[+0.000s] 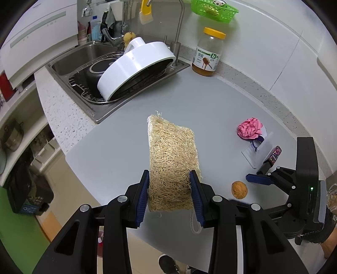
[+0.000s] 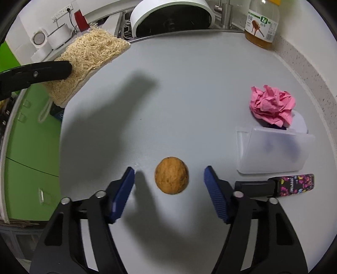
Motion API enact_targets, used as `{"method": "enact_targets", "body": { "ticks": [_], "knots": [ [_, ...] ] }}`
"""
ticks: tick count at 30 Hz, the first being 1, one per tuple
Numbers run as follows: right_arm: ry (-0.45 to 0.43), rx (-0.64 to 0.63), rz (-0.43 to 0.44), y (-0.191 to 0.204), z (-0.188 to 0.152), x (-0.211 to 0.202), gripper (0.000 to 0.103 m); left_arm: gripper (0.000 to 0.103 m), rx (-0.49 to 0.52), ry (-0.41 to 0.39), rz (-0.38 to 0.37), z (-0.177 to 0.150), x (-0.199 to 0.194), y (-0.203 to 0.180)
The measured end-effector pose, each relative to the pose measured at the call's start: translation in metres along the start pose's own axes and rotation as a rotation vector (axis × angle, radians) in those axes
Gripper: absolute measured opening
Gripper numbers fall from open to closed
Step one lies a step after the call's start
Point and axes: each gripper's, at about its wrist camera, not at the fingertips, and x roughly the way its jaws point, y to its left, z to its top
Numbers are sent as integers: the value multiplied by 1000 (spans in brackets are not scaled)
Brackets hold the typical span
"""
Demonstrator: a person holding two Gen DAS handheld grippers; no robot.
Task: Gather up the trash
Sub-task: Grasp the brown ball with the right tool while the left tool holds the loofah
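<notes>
My left gripper (image 1: 169,179) is shut on a tan loofah sponge (image 1: 171,160) and holds it above the grey counter mat (image 1: 118,147); the sponge also shows in the right wrist view (image 2: 88,61). My right gripper (image 2: 169,175) is open, its blue pads either side of a brown walnut (image 2: 171,178) lying on the mat, not touching it. The walnut also shows in the left wrist view (image 1: 239,189). A crumpled pink paper ball (image 2: 272,105) lies at the right, beside a clear plastic box (image 2: 273,151) and a dark patterned wrapper (image 2: 294,182).
A steel sink (image 1: 84,61) with a rack holds a white round lid (image 1: 137,69) and a dark pan. A honey jar (image 1: 207,52) stands behind the mat. A green basket (image 1: 212,10) hangs on the wall. The counter edge drops off at the left.
</notes>
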Motion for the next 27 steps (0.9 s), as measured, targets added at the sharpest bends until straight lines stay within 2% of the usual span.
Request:
{"method": "enact_targets", "body": {
  "ticks": [2, 3, 11, 19, 23, 27],
  "knots": [
    [-3, 5, -17, -5, -1, -2, 34, 37, -2, 1, 0, -2, 0, -1],
    [-2, 6, -10, -6, -1, -3, 31, 37, -2, 1, -2, -3, 0, -2],
    [-22, 3, 19, -8, -5, -14, 29, 37, -12, -5, -2, -11, -9, -11],
    [-78, -18, 46, -4, -9, -56, 29, 37, -45, -38, 5, -28, -35, -22],
    [-128, -77, 75, 14, -8, -87, 29, 37, -78, -59, 18, -45, -56, -24],
    [-171, -160, 129, 49, -6, -109, 29, 37, -137, -78, 60, -75, -85, -12]
  ]
}}
